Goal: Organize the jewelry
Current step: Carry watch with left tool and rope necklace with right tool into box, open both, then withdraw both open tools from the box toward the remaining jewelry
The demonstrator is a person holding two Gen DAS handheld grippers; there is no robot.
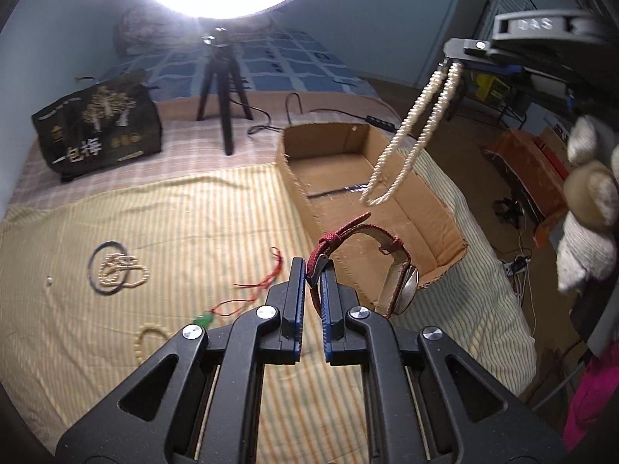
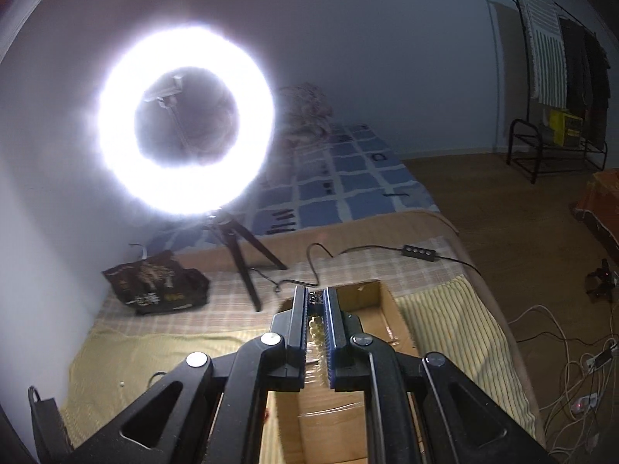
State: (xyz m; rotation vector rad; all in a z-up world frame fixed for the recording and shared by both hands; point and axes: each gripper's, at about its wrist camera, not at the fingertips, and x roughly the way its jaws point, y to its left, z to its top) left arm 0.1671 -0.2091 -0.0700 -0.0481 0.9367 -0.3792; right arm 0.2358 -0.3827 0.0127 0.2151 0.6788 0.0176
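Left gripper: fingers clenched on the red strap of the watch, held above the bed, just beside the near corner of the cardboard box.
Watch handling: strap soft and floppy, metal case the heavy end, so it hangs and swings; the strap is the sensible hold.
Right gripper: fingers pinched on the pearl necklace, which dangles in a long loop over the box.
Necklace handling: light, limp, beads likely slippery; grip across doubled strands.
Still on the bed: pearl strand, black ring, red cord pendant, bead bracelet.
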